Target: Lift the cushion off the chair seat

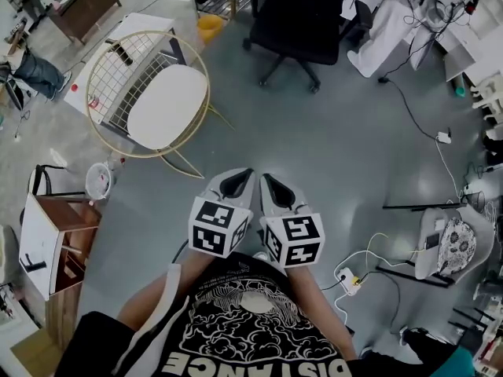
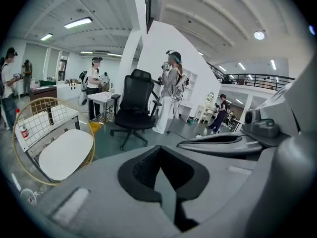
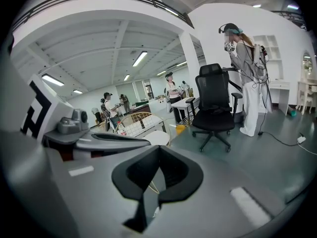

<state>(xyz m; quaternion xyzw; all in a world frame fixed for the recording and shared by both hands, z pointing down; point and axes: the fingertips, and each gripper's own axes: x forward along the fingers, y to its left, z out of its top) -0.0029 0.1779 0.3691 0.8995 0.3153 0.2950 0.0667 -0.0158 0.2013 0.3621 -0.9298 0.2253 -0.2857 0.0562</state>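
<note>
Grey floor (image 1: 338, 148): cables trail across it at the right of the head view.

Black office chair (image 1: 302, 18): stands at the top of the head view, well apart from the gold wire chair (image 1: 118, 69) at upper left.

Gold wire chair: round hoop frame with a grid back, upright on thin legs. A white table (image 1: 149, 23) stands just behind it. The seat holds one item, the cushion (image 1: 167, 104).

Cushion: white, smooth, a rounded oblong. It lies flat and fills most of the seat. Neither tool touches it.

Wooden cabinet (image 1: 67, 234): at the left edge, with a white top and an open front. The shelf contents cannot be made out.

Left gripper (image 1: 236, 183) and right gripper (image 1: 277, 188): held side by side close in front of the person's torso (image 1: 244, 320) at bottom centre. Both are near the chair's legs but well apart from the cushion. In the left gripper view the jaws are together with nothing between them. The right gripper view shows the same.

Yellow bin (image 1: 209, 27): on the floor between the white table and the office chair. Its contents cannot be seen.

White power strip (image 1: 348, 280): on the floor, right of the right gripper.
</note>
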